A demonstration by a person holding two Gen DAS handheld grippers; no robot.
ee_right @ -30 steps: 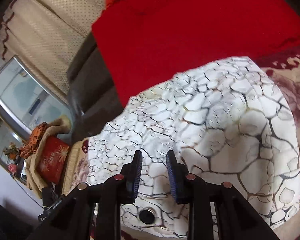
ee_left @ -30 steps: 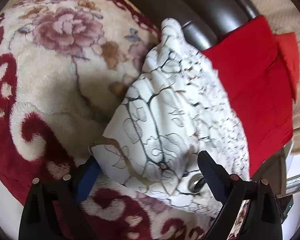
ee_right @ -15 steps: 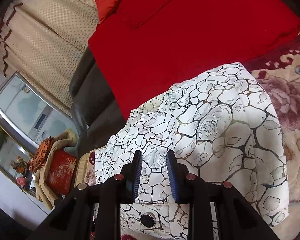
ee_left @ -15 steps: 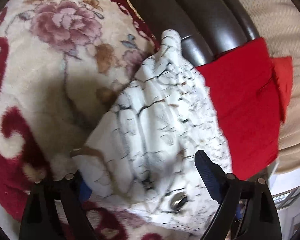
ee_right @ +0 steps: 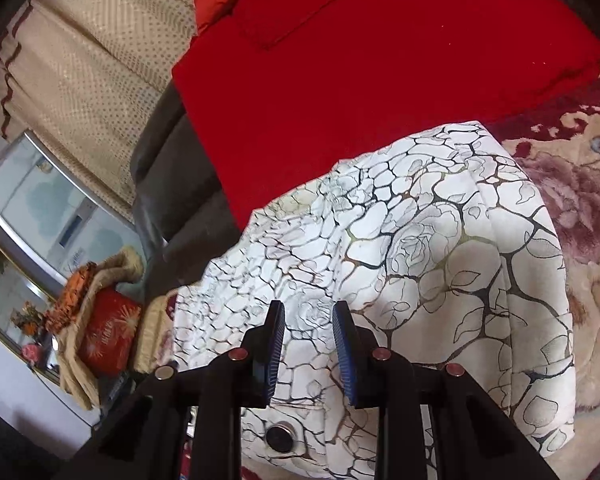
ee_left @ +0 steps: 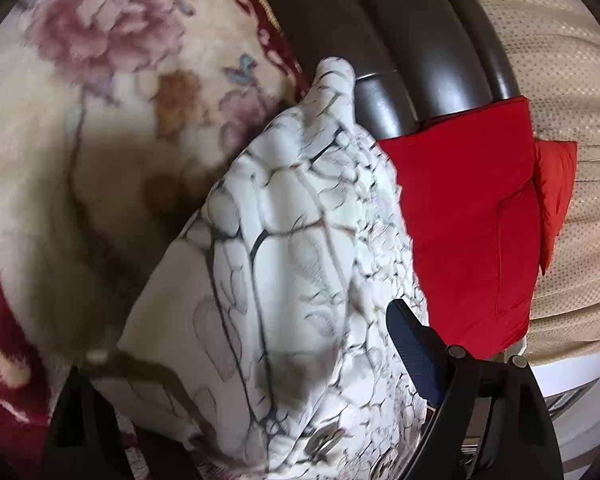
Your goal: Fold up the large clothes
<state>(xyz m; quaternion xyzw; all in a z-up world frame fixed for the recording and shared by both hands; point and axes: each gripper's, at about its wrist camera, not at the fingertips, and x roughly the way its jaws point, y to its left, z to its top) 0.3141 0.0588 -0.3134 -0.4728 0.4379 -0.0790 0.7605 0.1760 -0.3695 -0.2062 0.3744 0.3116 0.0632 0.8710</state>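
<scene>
Fingers: left gripper [ee_left: 240, 364] spread wide, straddling jacket [ee_left: 300, 260] | right gripper [ee_right: 309, 344] narrowly parted, nothing pinched | jacket [ee_right: 400, 260] on floral blanket [ee_left: 80, 160], stretching ahead of both grippers, left nearer.

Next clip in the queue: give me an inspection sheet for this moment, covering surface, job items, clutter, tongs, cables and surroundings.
Surface: floral blanket, cream and dark red, over a dark sofa.
Job's things: white garment with a black crackle-rose print, bunched in a mound on the blanket; snap button near its lower edge. Red garment lies flat behind it.
Clutter: nothing seen on the blanket.
Tongs: left tongs spread wide, the white garment filling the gap; one finger hidden by the cloth. Right tongs narrowly open above the white garment, gripping nothing.
Cables: nothing seen.
Surroundings: beige dotted curtain; side stand with a red box.
</scene>
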